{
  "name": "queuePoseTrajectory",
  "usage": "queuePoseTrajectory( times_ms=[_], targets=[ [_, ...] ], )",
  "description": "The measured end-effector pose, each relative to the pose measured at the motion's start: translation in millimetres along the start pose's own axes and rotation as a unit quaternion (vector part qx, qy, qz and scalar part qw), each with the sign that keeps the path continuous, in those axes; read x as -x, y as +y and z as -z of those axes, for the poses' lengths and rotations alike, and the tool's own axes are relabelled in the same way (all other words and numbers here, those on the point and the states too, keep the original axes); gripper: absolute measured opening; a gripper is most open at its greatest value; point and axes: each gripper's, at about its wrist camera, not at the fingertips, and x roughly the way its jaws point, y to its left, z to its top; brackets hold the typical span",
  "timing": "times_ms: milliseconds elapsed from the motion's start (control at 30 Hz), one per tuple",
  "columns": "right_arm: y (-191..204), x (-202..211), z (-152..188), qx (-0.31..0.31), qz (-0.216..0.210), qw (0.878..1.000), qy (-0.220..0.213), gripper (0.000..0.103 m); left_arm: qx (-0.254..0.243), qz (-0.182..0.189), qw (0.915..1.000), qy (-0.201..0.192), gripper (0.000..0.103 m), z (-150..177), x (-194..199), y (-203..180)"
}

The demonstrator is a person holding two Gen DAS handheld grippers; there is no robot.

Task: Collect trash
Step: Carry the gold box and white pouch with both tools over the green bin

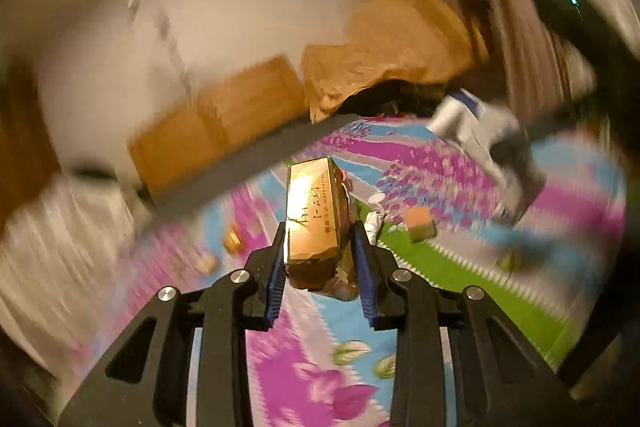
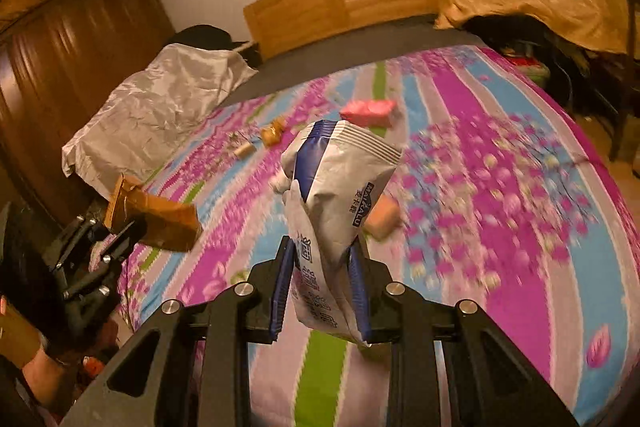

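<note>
- Floral bedspread (image 2: 500, 187) in magenta, blue and green stripes, spread across the bed.
- Above the bedspread, silver-and-blue snack bag (image 2: 336, 179), printed "MAIKALU", clamped upright by right gripper (image 2: 322, 291).
- Over the bedspread's left edge, brown cardboard box (image 1: 314, 215) with unreadable printed characters, pinched by left gripper (image 1: 320, 267).
- On the bedspread beyond the bag, pink packet (image 2: 370, 111) and small brown scraps (image 2: 272, 135).

Left tongs (image 1: 320, 259) clamped; right tongs (image 2: 322, 279) too — both raised
</note>
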Motion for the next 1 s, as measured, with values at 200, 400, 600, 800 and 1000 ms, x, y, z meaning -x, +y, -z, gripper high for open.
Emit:
queuePoseTrajectory(
  times_ms=[200,400,600,800,1000],
  targets=[
    [7,27,27,0.007,0.017,1.000,0.001,0.029,-0.146,-0.046,0.9875,-0.037,0.030,1,16,-63],
    [11,48,35,0.007,0.025,1.000,-0.011,0.029,-0.140,-0.037,0.9890,-0.031,0.030,-11,25,-77],
    [6,77,42,0.006,0.041,0.999,-0.033,0.029,0.000,0.039,0.9989,0.026,0.030,-35,11,-46],
    [-9,112,55,-0.004,0.067,0.996,-0.054,0.029,0.051,0.085,0.9928,0.068,0.030,-58,-11,-44],
    [-37,154,67,-0.036,0.103,0.991,-0.083,0.029,0.055,0.127,0.9860,0.093,0.029,-85,-25,-69]
  ],
)
